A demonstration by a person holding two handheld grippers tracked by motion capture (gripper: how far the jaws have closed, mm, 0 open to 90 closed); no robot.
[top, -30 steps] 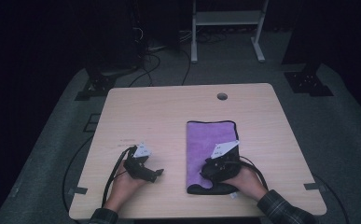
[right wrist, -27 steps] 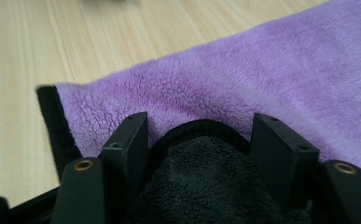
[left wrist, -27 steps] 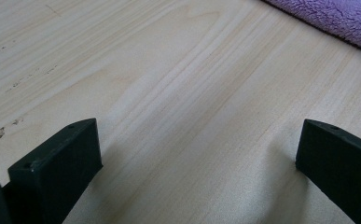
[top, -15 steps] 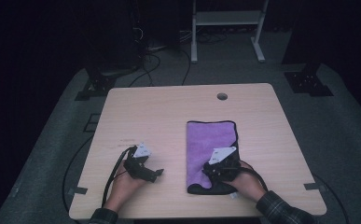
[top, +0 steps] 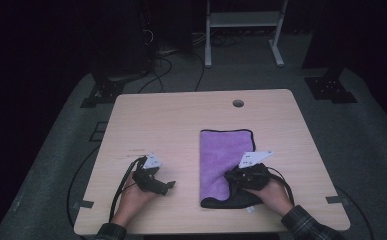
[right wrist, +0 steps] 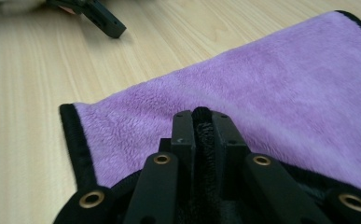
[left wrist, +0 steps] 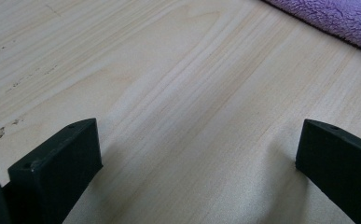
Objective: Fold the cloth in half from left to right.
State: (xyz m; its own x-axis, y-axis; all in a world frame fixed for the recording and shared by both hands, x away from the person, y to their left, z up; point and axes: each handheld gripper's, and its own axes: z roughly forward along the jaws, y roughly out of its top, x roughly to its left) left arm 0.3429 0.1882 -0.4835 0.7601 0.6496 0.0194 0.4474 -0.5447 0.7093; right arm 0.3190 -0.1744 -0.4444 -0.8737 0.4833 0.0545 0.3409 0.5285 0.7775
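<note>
A purple cloth (top: 223, 155) with a black hem lies folded on the wooden table (top: 181, 120), right of centre. My right gripper (top: 231, 179) rests at its near end, shut on the cloth's black edge; in the right gripper view the jaws pinch a raised fold of hem (right wrist: 201, 122) over the purple cloth (right wrist: 271, 93). My left gripper (top: 168, 187) lies on bare wood left of the cloth, open, its fingers (left wrist: 57, 163) wide apart with nothing between them. A corner of the cloth (left wrist: 336, 21) shows at the top right of the left gripper view.
The table has a round cable hole (top: 238, 103) near its far edge. Cables trail from both grippers toward the near edge. A white frame (top: 241, 30) and dark stands sit on the floor beyond the table. The left gripper (right wrist: 99, 18) appears far off in the right gripper view.
The right gripper has shifted slightly toward the near edge with the cloth's hem pinched. The left gripper has stayed in place.
</note>
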